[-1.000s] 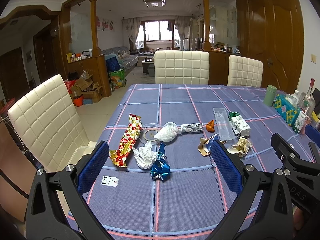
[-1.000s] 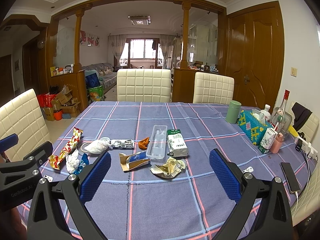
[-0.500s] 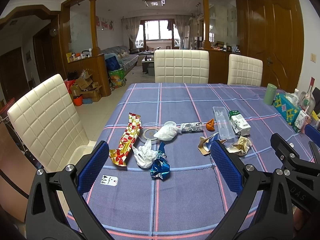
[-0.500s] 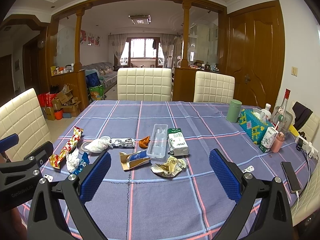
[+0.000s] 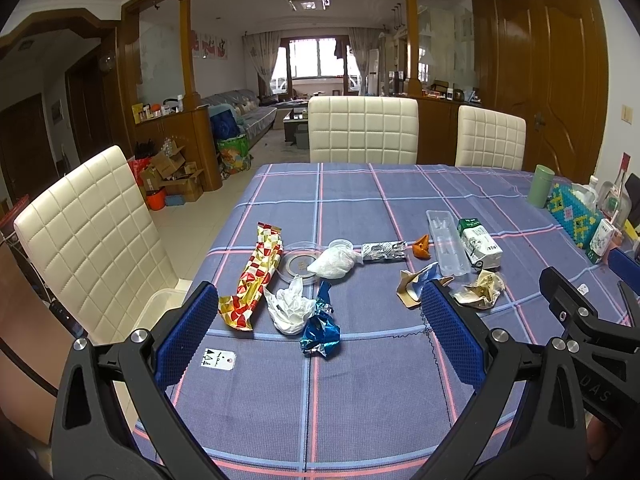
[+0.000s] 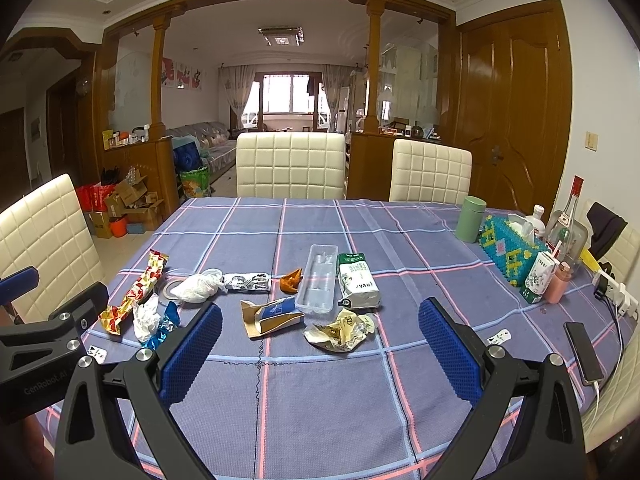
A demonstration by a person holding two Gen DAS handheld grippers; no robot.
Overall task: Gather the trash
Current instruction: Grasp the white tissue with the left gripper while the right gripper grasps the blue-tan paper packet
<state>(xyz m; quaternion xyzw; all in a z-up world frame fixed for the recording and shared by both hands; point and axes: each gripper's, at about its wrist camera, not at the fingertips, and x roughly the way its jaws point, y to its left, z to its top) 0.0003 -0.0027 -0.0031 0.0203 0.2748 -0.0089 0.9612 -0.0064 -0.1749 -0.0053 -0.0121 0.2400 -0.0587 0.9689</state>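
Both grippers hover low over the near edge of the table [image 6: 320,412] in its blue checked cloth, jaws spread wide and holding nothing — the left gripper [image 5: 316,336] faces the left-hand litter, the right gripper [image 6: 320,344] looks at the middle pile. Nothing collected yet, by the look of it.

Nearest the left one: a crumpled shiny blue foil wrapper [image 5: 320,330] touching a scrunched white plastic bag [image 5: 288,308], with a long red-and-gold foil wrapper [image 5: 254,280] just beside. All featherweight, I'd say, and soft — they'll crush flat, so pinch into the thickest bunched part, not a loose edge that could slip out.

Ahead of the right one sits a crumpled cream paper wrapper [image 6: 340,330], a torn brown-and-blue paper packet [image 6: 270,316] and, farther back, a clear plastic tray [image 6: 318,284] beside a white-and-green carton [image 6: 356,282]. The tray looks stiff but slick — take a rim wall. The carton is boxier; grip across its narrow sides.
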